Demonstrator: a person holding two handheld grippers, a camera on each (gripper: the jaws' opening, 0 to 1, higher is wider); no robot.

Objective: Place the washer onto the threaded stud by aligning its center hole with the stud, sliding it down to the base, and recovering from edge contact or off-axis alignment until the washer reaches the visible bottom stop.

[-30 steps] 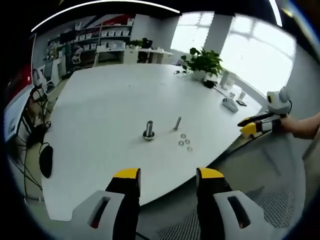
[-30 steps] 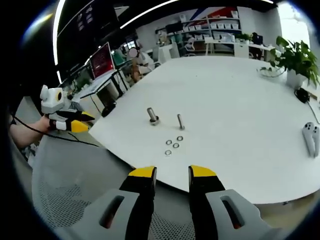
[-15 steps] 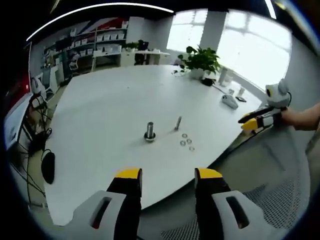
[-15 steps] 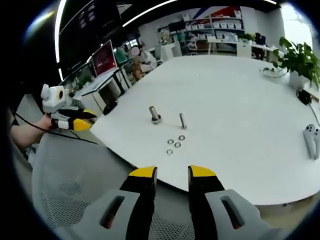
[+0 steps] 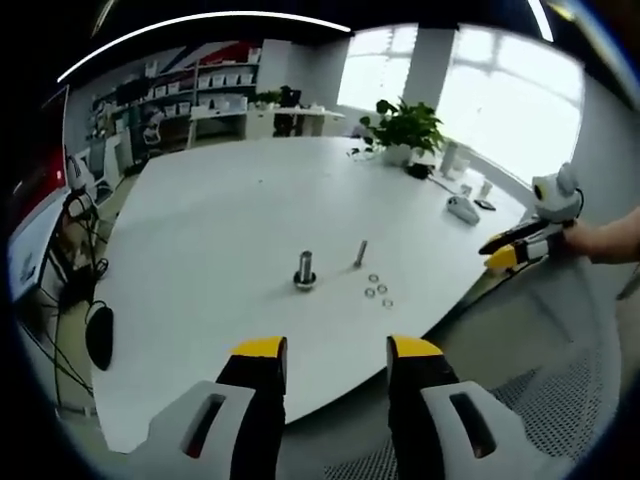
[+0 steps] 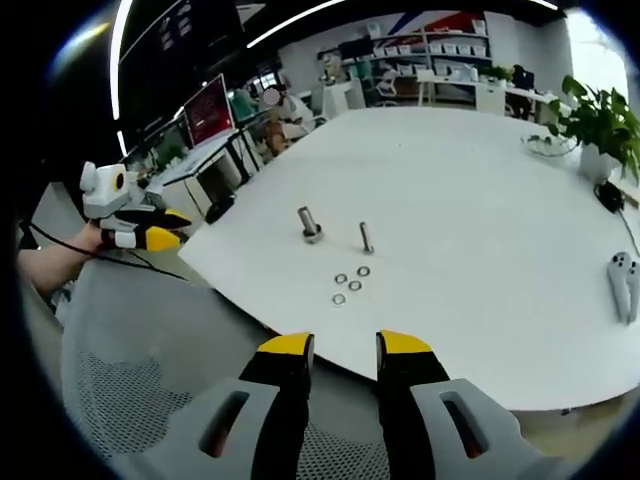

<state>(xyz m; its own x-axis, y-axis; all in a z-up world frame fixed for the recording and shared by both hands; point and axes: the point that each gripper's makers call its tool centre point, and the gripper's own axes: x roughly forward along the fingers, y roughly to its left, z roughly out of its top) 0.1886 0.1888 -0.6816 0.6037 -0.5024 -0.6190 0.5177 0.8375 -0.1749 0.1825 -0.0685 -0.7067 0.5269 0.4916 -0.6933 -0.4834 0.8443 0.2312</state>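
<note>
Tabletop (image 5: 220, 200), white and broad with a rounded edge, takes up the middle of both views; behind it the room holds shelving with white boxes (image 5: 205, 80), a potted plant (image 5: 405, 125) near bright windows, and a red-lit monitor (image 6: 205, 112) on a side desk. A grey mesh chair back (image 6: 150, 370) lies below the table edge in the right gripper view, and a white controller (image 6: 625, 275) rests on the table at the far right there.

Near the table's front edge stand two bolts. The thicker stud (image 5: 305, 270) (image 6: 308, 225) stands upright on a wide base, its long axis vertical. Just beside it the thinner threaded stud (image 5: 360, 252) (image 6: 366, 238) also stands on end, appearing to lean slightly. Three washers (image 5: 378, 290) (image 6: 349, 285) lie flat on the table in a small cluster next to the thin stud, apart from both studs and untouched.

The left gripper (image 5: 338, 350) hangs off the table's edge with its yellow-tipped jaws spread apart and nothing between them; it also appears at the left of the right gripper view (image 6: 150, 232), held by a hand. The right gripper (image 6: 344, 346) has its jaws parted by a narrower gap, also holding nothing; in the left gripper view it shows at the right (image 5: 515, 250), beyond the table edge
</note>
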